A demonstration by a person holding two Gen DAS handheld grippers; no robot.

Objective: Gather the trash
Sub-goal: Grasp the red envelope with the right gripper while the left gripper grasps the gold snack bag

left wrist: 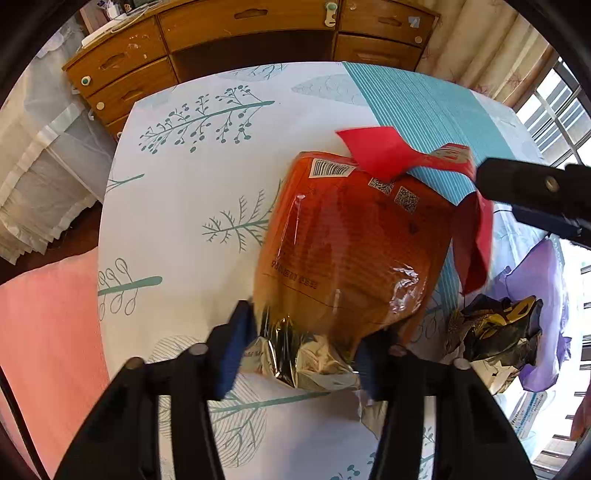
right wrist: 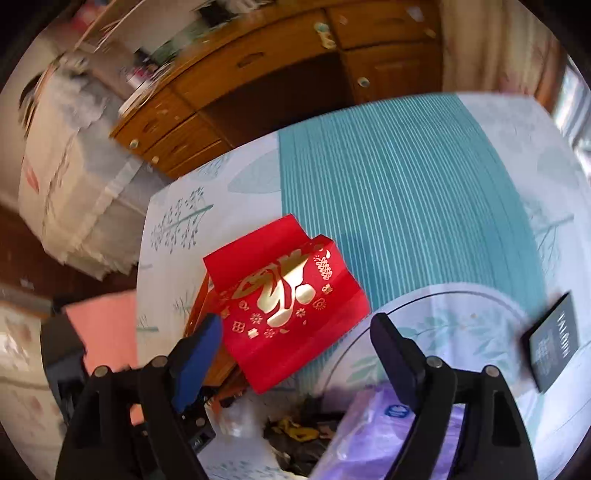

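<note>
In the left wrist view, our left gripper [left wrist: 301, 354] has its jaws clenched on the crinkled gold foil end of an orange snack bag [left wrist: 351, 251], which stretches away from us across the bed sheet [left wrist: 184, 221] printed with teal trees. A red envelope [left wrist: 384, 151] lies draped over the bag's far end and down its right side. To the right of the bag we see crumpled black-and-gold wrappers [left wrist: 495, 328] against a purple bag [left wrist: 543, 295].

Our right gripper [right wrist: 295, 354] hovers with its jaws released and nothing between them, just short of the red envelope with its gold pattern. A dark booklet [right wrist: 552, 347] lies on the sheet to the right. Beyond the bed's teal striped band [right wrist: 388, 206] stands a wooden desk [left wrist: 258, 22] with drawers.
</note>
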